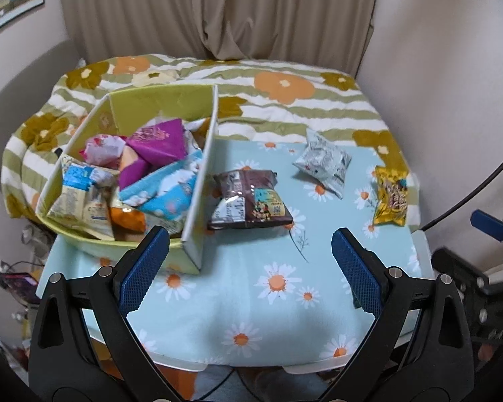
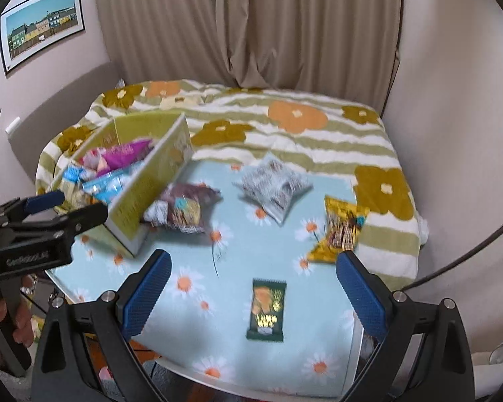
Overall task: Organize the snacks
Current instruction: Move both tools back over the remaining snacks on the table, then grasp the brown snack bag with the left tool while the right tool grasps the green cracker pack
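Observation:
A green cardboard box (image 1: 198, 197) stands on the table's left side, packed with several snack packets in pink, blue and yellow. Beside its right wall lies a brown snack bag (image 1: 251, 201). Farther right are a white printed bag (image 1: 323, 162) and a yellow bag (image 1: 390, 197). My left gripper (image 1: 249, 234) hangs open above the cloth, in front of the brown bag, with nothing between its fingers. My right gripper (image 2: 254, 256) is open too and holds nothing. A dark green packet (image 2: 266, 306) lies flat on the cloth between its fingers, and the yellow bag (image 2: 342, 231) lies by its right fingertip.
The table (image 1: 218, 315) wears a light-blue daisy cloth. Behind it is a bed with a flowered, striped blanket (image 1: 285, 100), then curtains. In the right wrist view the left gripper (image 2: 73, 206) reaches toward the box's near corner, with a hand (image 2: 3, 318) on its handle.

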Available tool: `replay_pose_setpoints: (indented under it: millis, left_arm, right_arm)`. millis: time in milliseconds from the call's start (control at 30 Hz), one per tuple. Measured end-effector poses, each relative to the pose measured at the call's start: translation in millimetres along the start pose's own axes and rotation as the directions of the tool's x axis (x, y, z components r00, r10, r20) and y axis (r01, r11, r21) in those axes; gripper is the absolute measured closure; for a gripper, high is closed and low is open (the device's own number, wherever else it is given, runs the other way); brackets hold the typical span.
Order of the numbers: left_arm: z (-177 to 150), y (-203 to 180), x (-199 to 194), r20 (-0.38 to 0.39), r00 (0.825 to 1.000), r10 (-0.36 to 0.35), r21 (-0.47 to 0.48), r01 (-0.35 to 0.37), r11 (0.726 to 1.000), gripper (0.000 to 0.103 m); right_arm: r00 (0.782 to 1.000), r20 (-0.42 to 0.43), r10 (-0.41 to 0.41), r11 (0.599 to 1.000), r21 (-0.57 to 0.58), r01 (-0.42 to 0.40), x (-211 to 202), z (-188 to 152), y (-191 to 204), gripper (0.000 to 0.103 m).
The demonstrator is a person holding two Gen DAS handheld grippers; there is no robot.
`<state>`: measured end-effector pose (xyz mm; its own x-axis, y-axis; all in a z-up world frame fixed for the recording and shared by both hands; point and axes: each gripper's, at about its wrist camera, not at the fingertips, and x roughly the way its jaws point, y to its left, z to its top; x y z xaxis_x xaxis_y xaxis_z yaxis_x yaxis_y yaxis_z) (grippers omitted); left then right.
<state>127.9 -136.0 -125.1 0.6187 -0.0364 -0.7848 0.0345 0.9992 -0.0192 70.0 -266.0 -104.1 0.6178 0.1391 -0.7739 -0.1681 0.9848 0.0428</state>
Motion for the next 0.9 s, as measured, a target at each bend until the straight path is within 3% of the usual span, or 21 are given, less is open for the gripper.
replay_pose_setpoints:
  millis: [300,467,767,900]
  left_arm:
    - [16.2,-37.3,72.3,-0.047,0.993,0.108,0.088,-0.104,0.991,0.006]
    - [34.8,-45.9,130.9,-0.117,0.97,0.213,0.123,-0.199,0.972,0.006]
    - [44.8,-45.2,201.0,-0.226,0.938,0.263,0.164,-0.229,0.96,0.006]
    - [43.4,-50.7,221.0,-0.233,0.916,0.328,0.242,-0.272,0.931,0.006]
  right_arm:
    - [0.994,-0.107,0.004,0.999,0.032,0.0,47.6,-39.7,-25.2,0.005]
    - [0.986,-0.166,0.024,0.998,0.064,-0.014,77.0,-56.3,-30.0,0.005]
    - [0.971,-0.239,0.02,0.998,0.063,-0.005,119.6,-59.8,-30.3,0.005]
    - [0.967,-0.254,0.01,0.998,0.064,0.006,131.0,-60.5,-31.4,0.005]
